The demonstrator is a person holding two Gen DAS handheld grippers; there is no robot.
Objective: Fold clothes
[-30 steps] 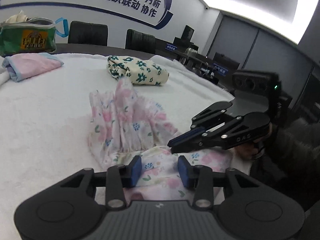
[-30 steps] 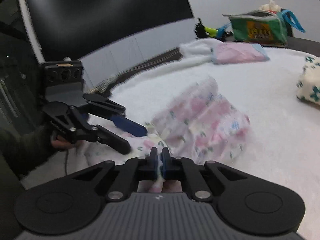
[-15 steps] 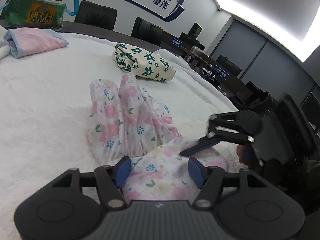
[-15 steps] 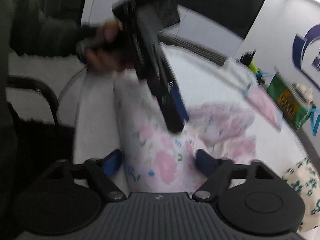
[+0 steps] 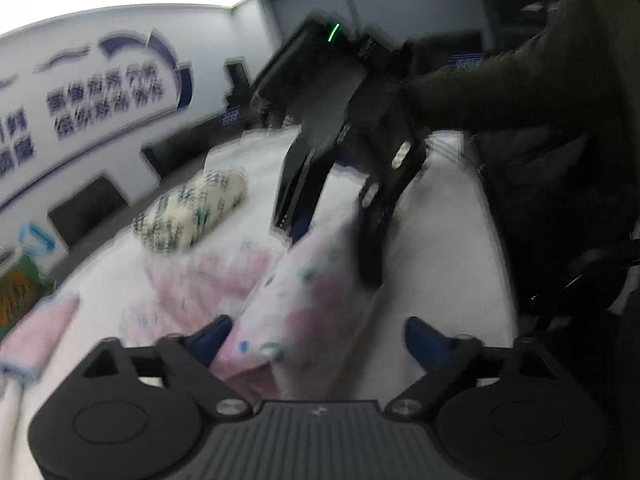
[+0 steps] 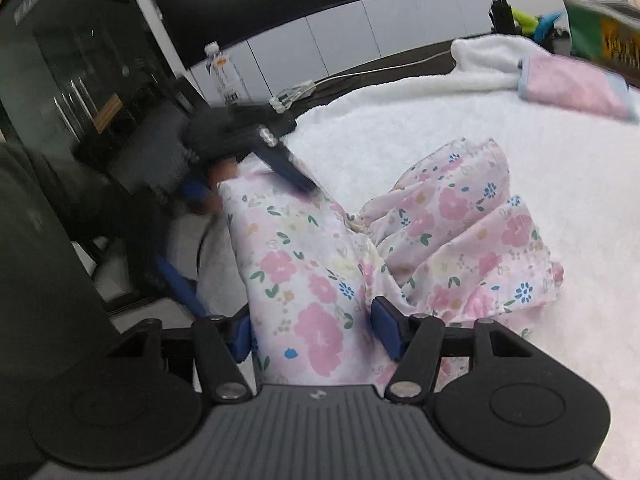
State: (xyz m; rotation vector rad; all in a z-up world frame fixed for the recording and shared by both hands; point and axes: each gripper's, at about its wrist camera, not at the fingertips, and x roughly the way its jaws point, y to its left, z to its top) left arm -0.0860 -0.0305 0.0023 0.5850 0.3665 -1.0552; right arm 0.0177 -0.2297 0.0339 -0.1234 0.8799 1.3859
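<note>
Pink flowered garment (image 6: 432, 240) bunched up on the white fluffy cover (image 6: 440, 136) over the counter, near the edge. Right gripper (image 6: 312, 330) straddling a raised fold of it, blue pads (image 6: 386, 326) on either side of the cloth, closing in but not pinching yet as far as can be seen. Left gripper (image 5: 316, 338) spread wide and still opening, same floral cloth lying between the fingers without being pressed, closer to the left-hand pad in its own view. Pretty blurry on the left wrist camera, so not much fine detail there. From that side, right gripper (image 5: 332, 248) pointing down onto the far end of the fold, dark sleeve (image 5: 480, 96) behind it. Further back on the cover: a cream bundle with green print (image 5: 192, 216), a folded pink towel (image 6: 576, 88), and a green bag (image 6: 604, 36) at the far rim.
</note>
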